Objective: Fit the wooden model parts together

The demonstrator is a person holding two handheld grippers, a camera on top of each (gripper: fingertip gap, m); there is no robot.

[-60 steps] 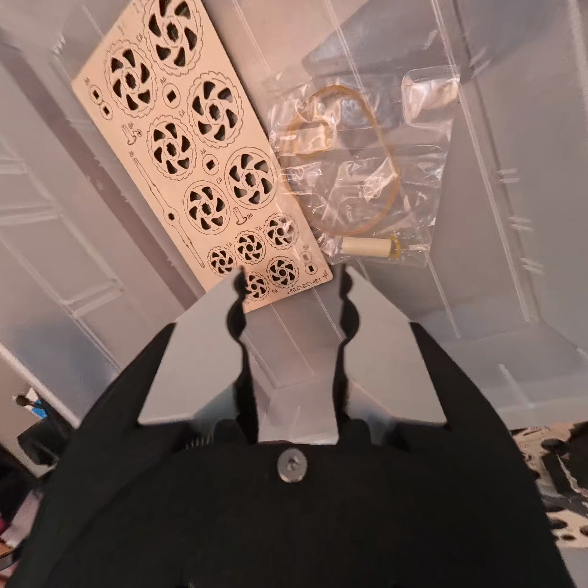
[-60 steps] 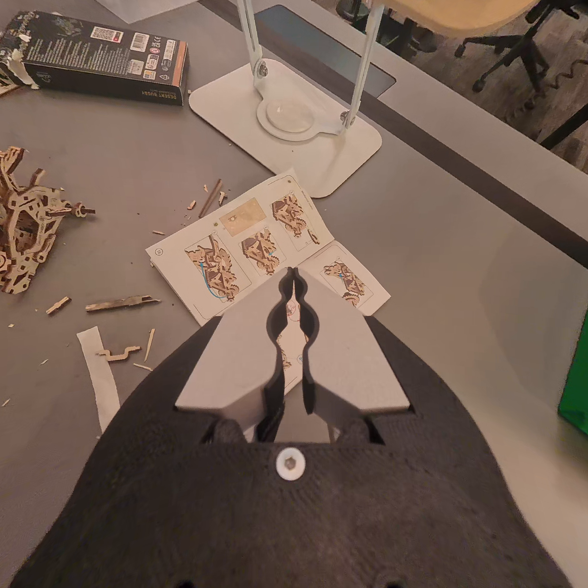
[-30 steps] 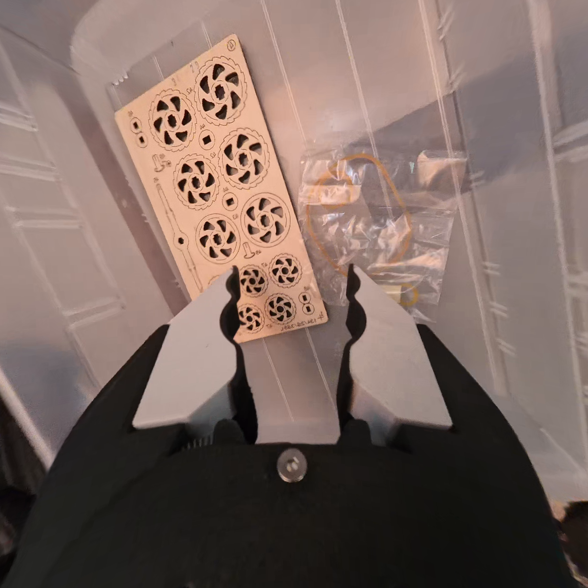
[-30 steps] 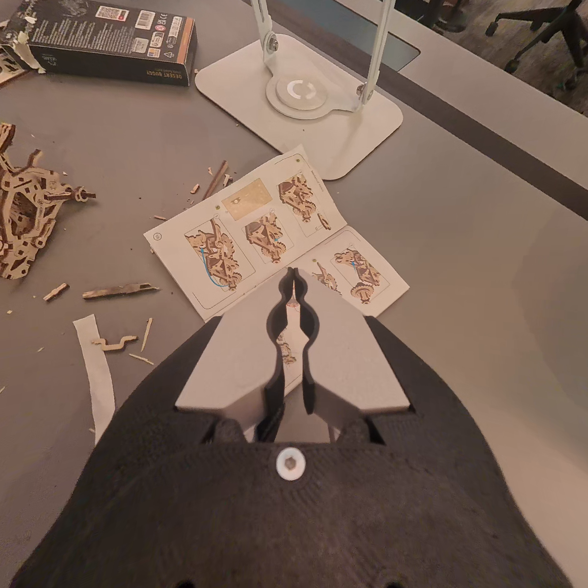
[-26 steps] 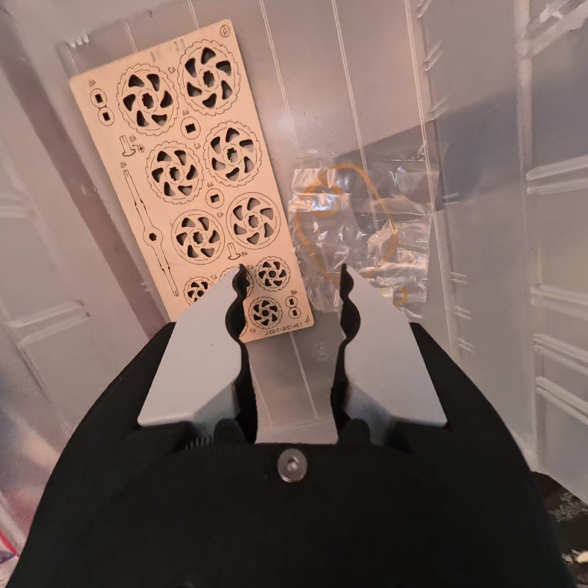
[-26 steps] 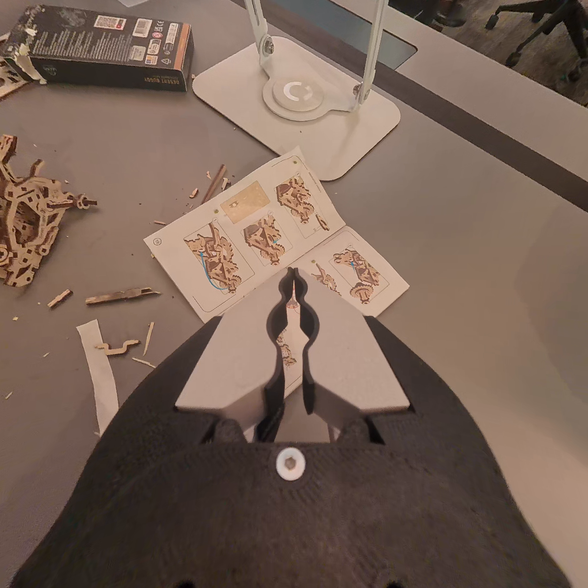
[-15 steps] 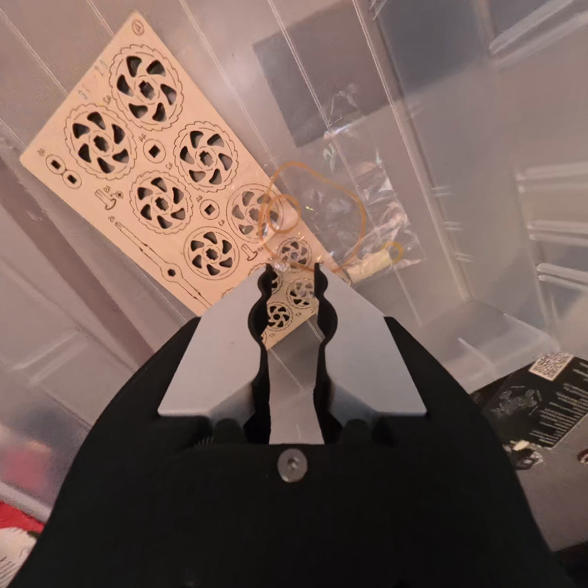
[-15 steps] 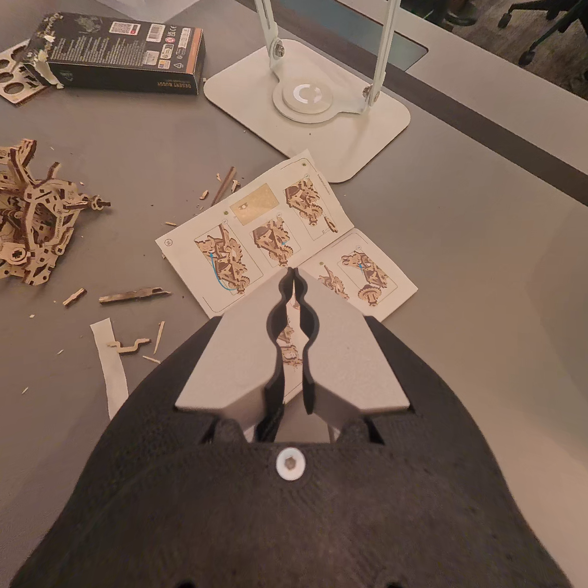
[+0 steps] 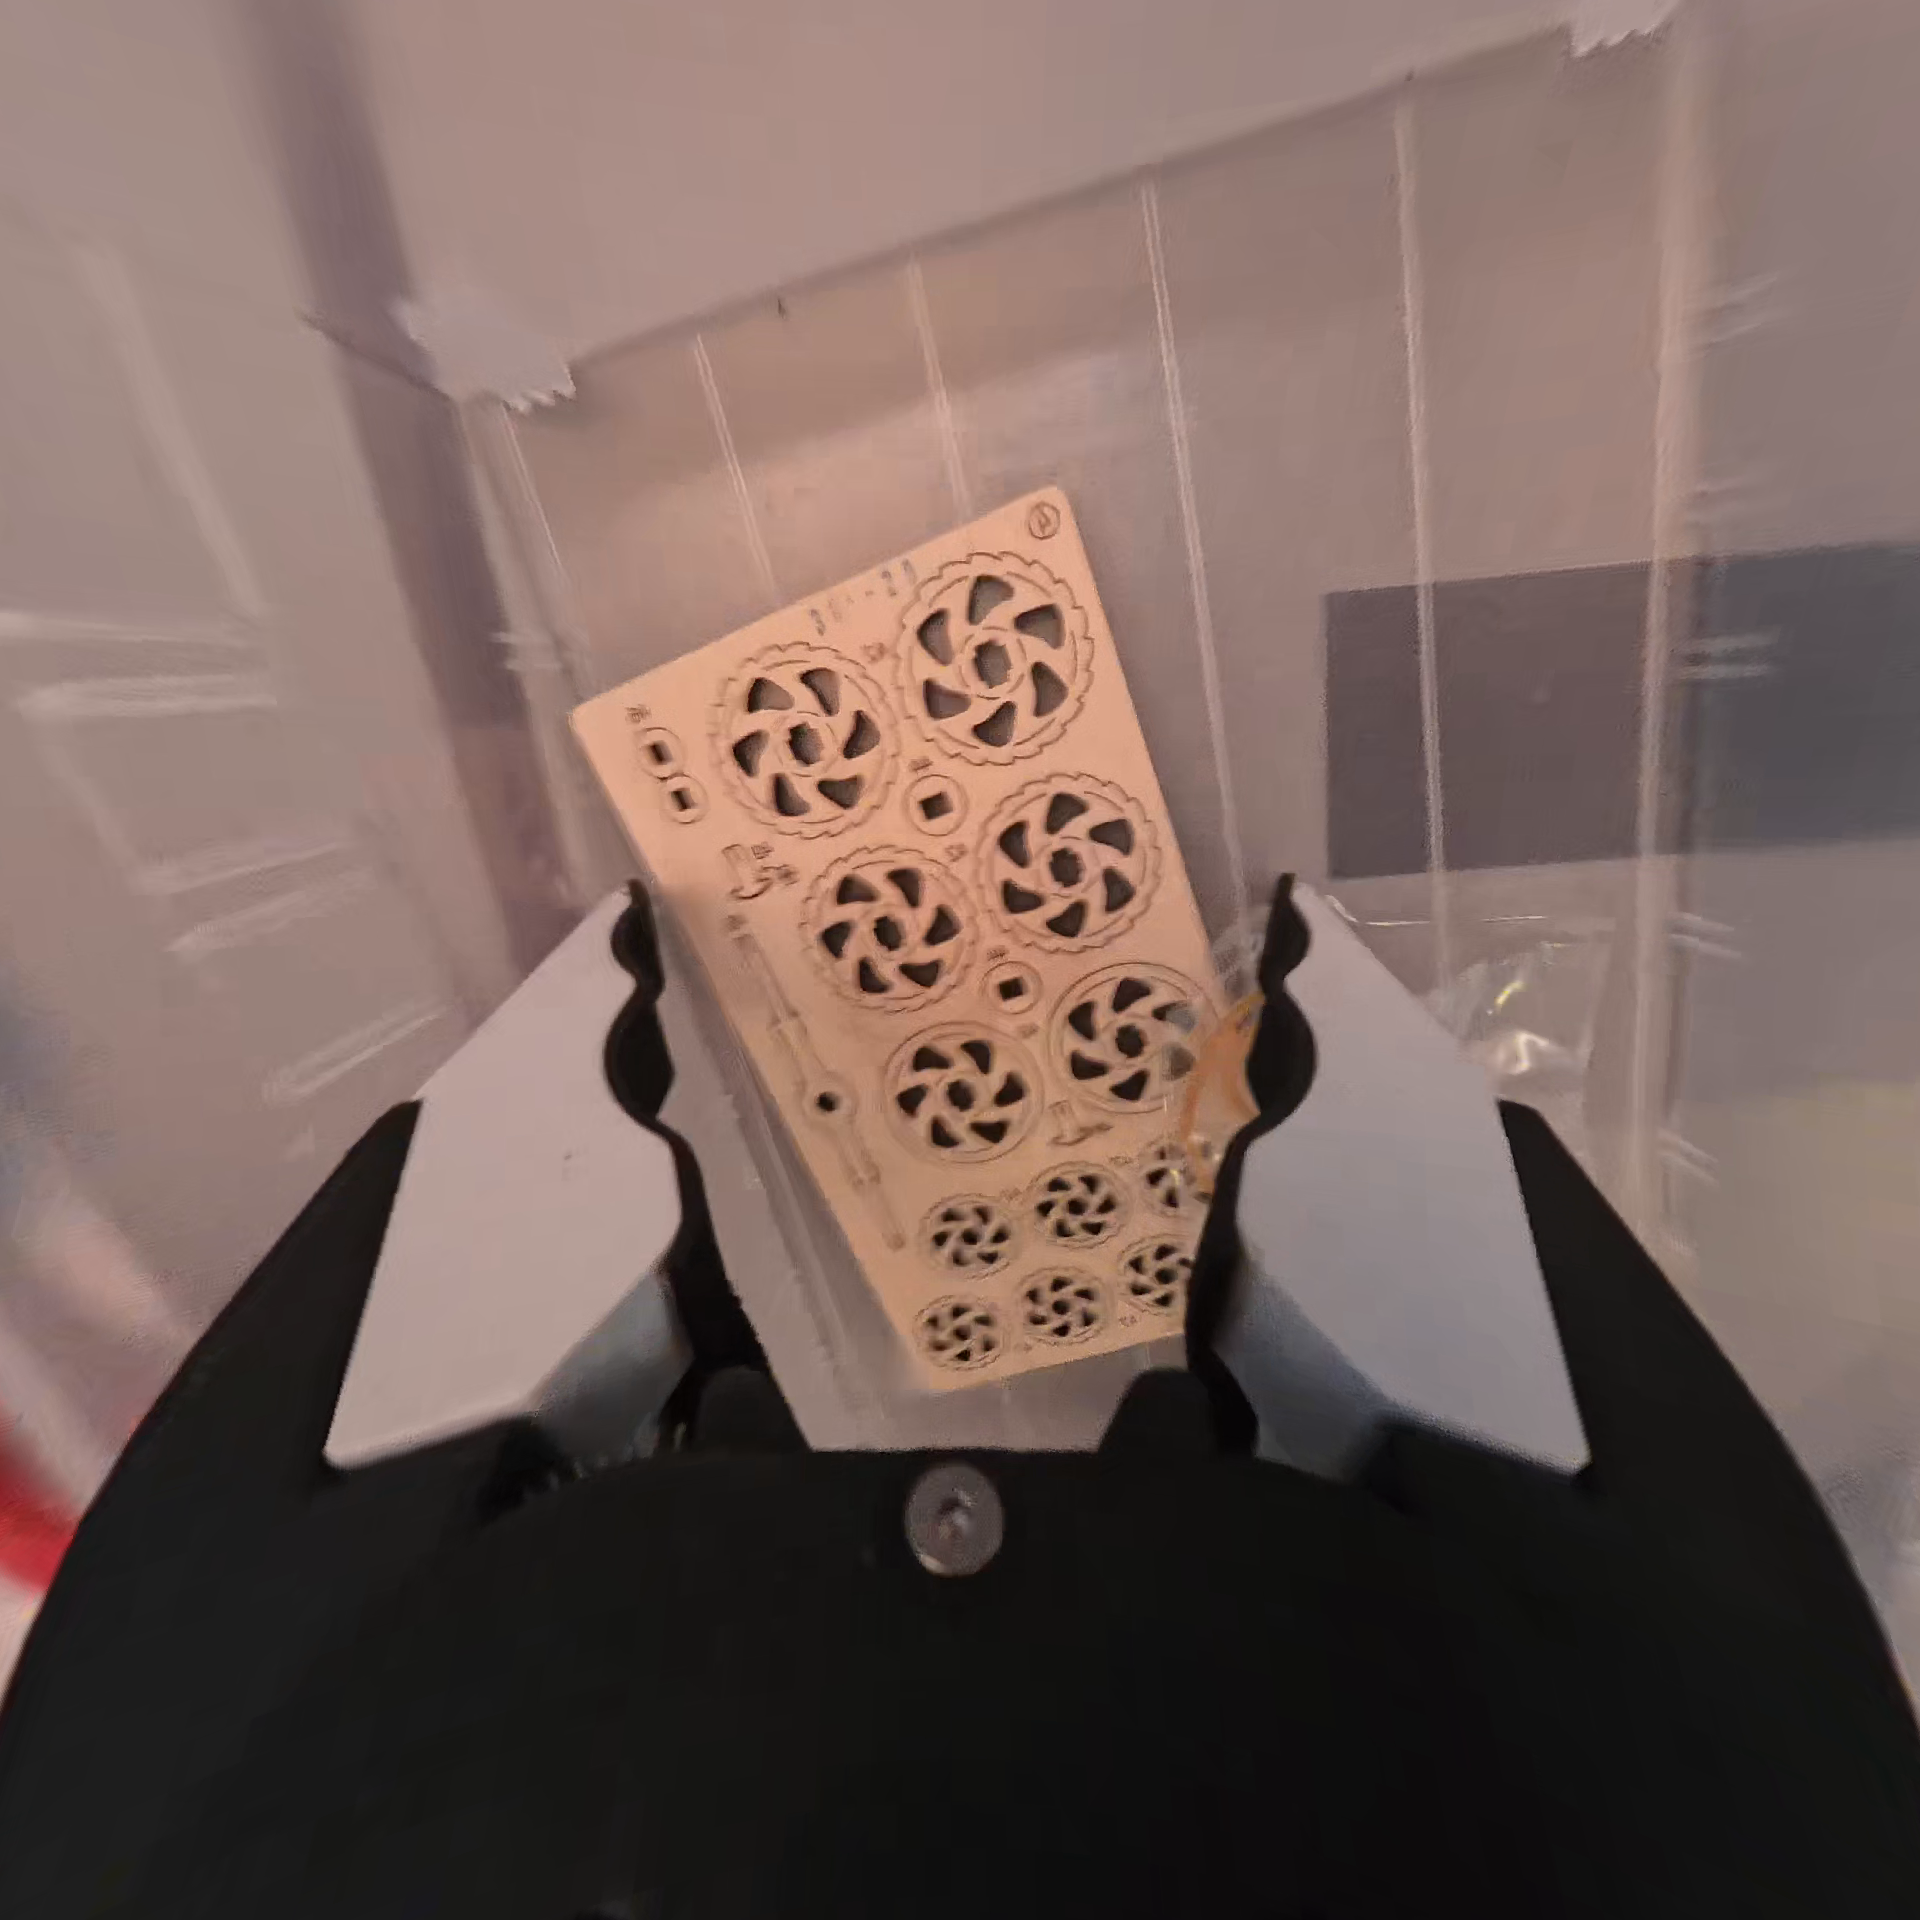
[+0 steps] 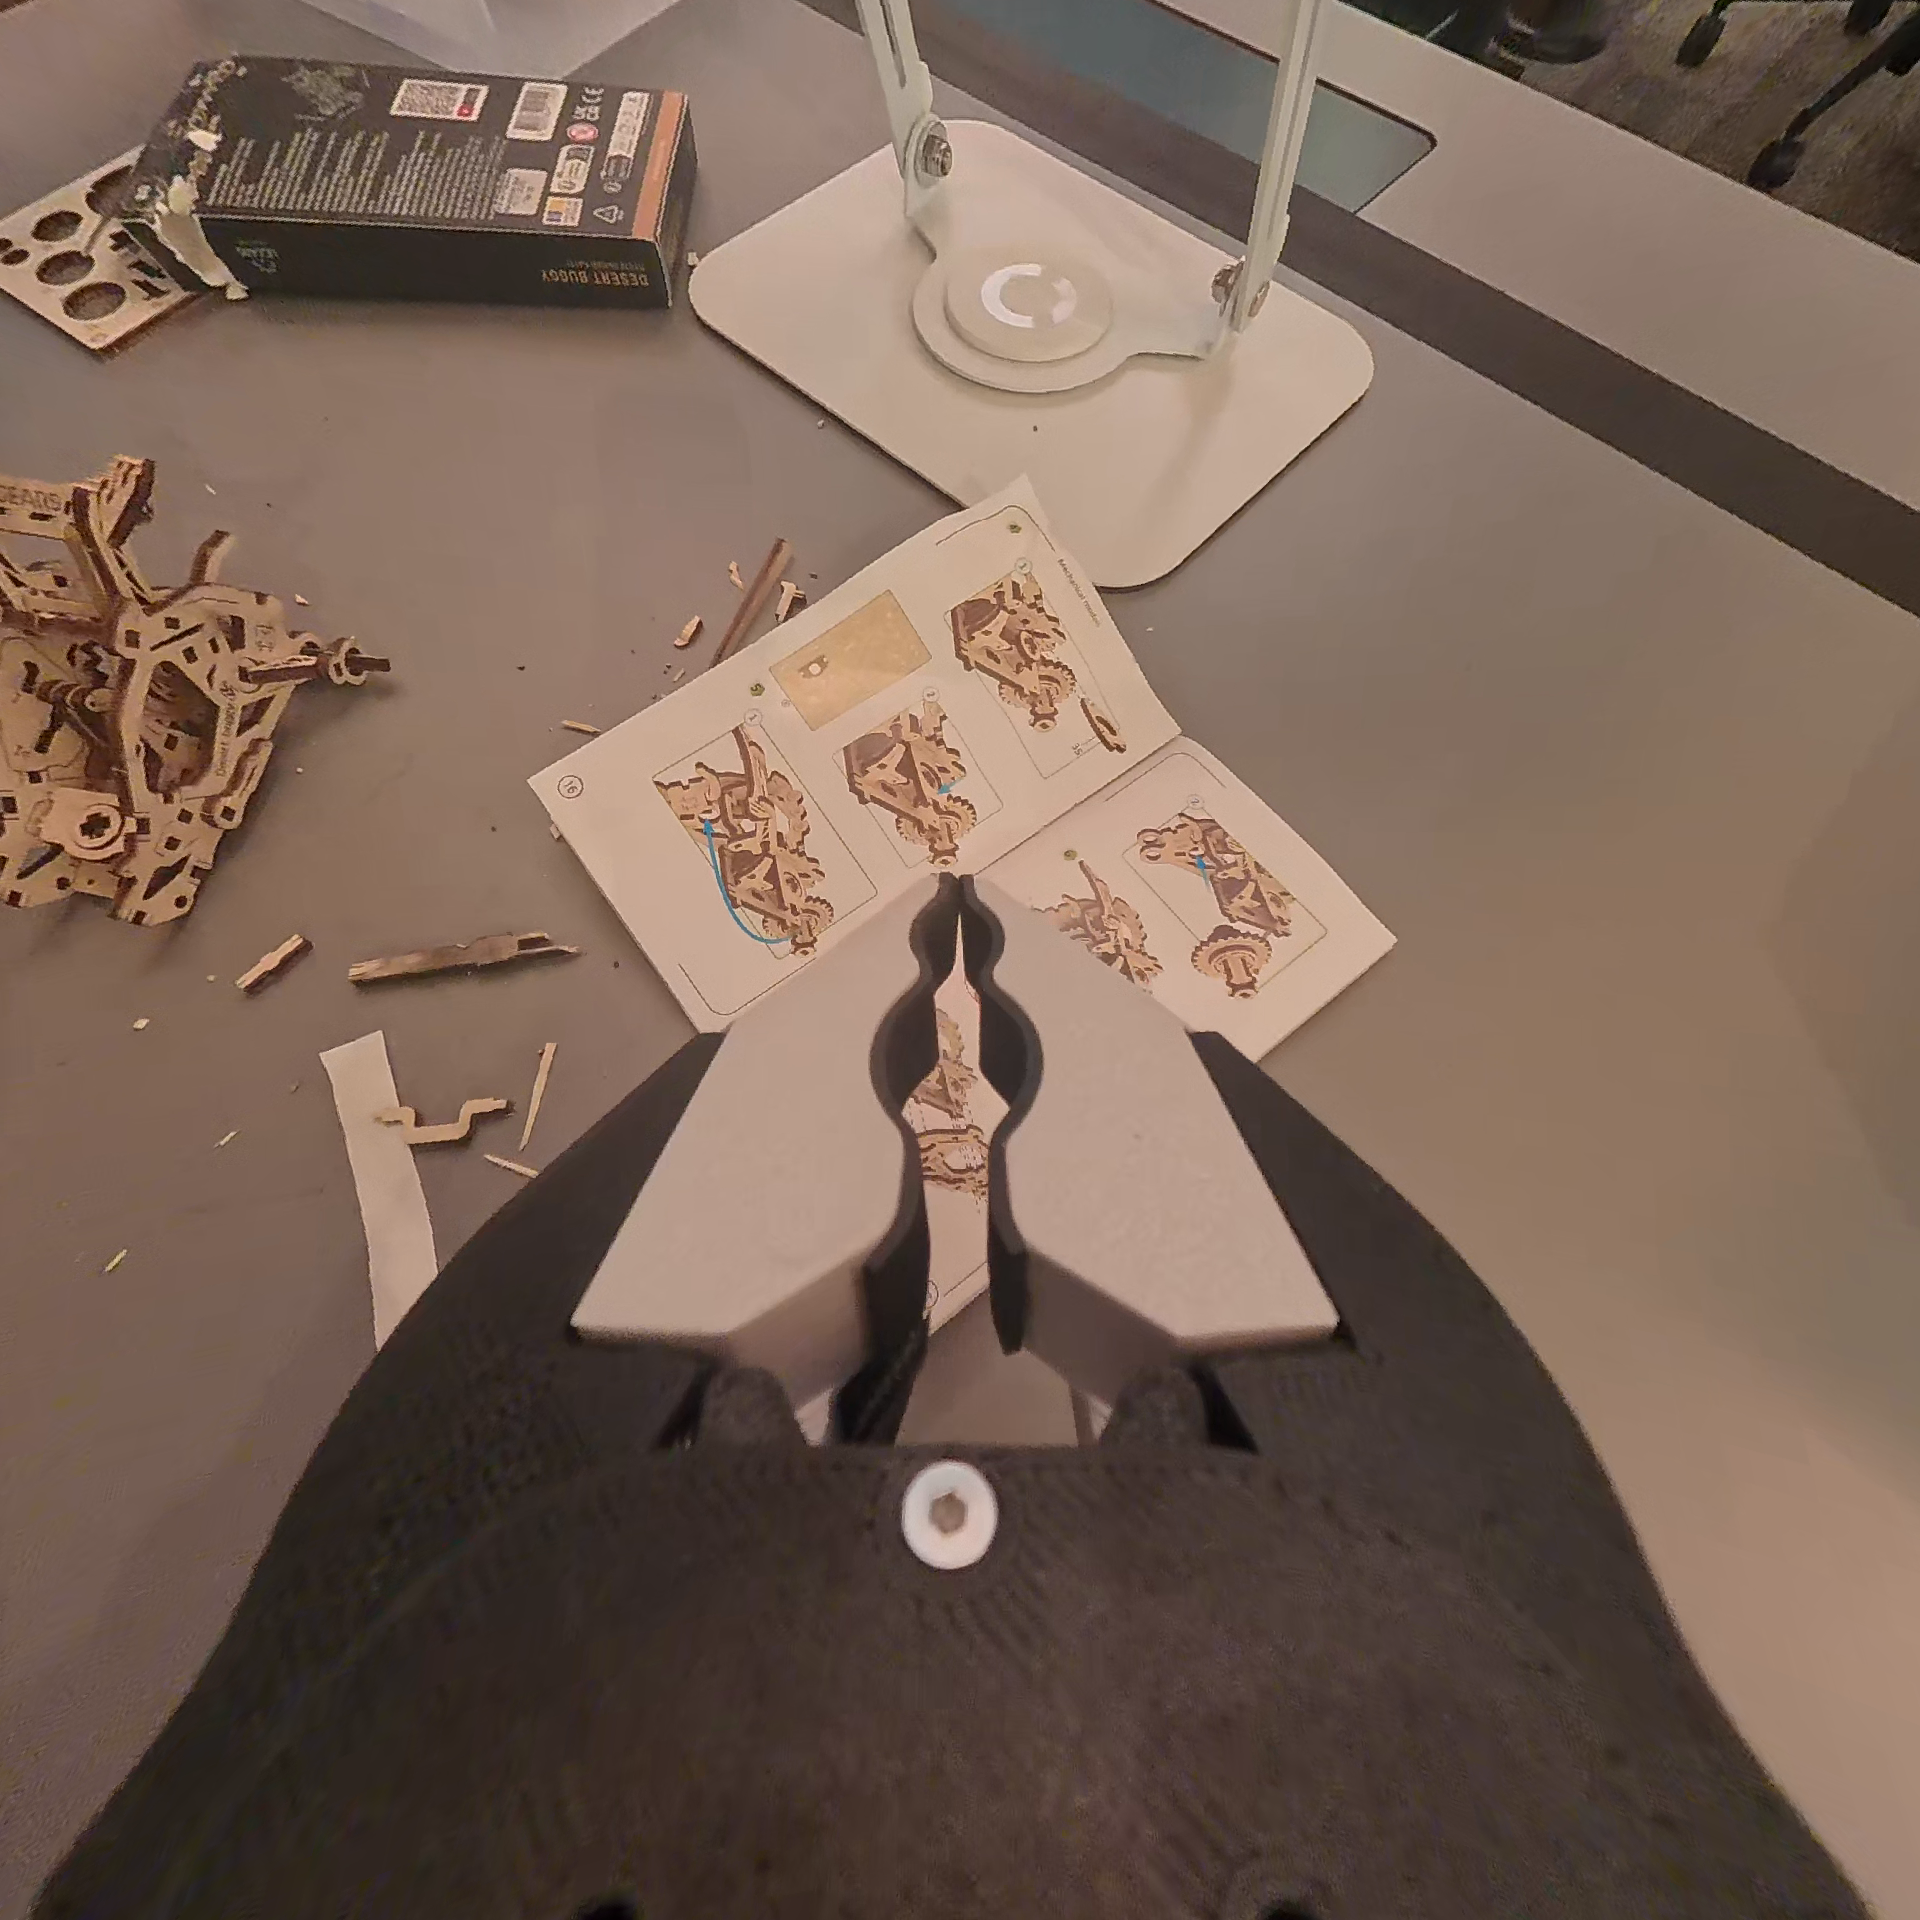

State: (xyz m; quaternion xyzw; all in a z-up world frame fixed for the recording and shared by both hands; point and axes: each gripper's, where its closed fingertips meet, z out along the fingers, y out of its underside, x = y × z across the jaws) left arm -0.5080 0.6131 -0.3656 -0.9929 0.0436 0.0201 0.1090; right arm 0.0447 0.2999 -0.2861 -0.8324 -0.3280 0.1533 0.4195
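Observation:
In the left wrist view a pale wooden sheet [image 9: 935, 987] of laser-cut gear wheels lies on the floor of a clear plastic bin [image 9: 1039, 312]. My left gripper [image 9: 961, 891] is wide open and empty, with one finger on each side of the sheet, above it. A clear bag with a yellow rubber band [image 9: 1221, 1060] overlaps the sheet's right edge, partly hidden by my right finger. In the right wrist view my right gripper [image 10: 956, 883] is shut and empty, above an open instruction booklet [image 10: 883, 748]. A partly built wooden model [image 10: 125, 717] sits at the left.
On the grey table a black kit box [image 10: 436, 177] and a punched-out wooden sheet [image 10: 73, 260] lie at the back left. A white stand base [image 10: 1039, 332] is behind the booklet. Wood scraps [image 10: 457, 951] and a white paper strip [image 10: 379, 1174] lie left of my gripper. The gap from one gripper's tips to the other's is roughly 65 cm. The partly built wooden model [image 10: 125, 717] lies some 20 cm from my right tips, 50 cm from my left tips.
My left gripper has gone from half closed to wide open and moved in over the gear sheet. The bag now overlaps the sheet's right edge. The right gripper has barely moved.

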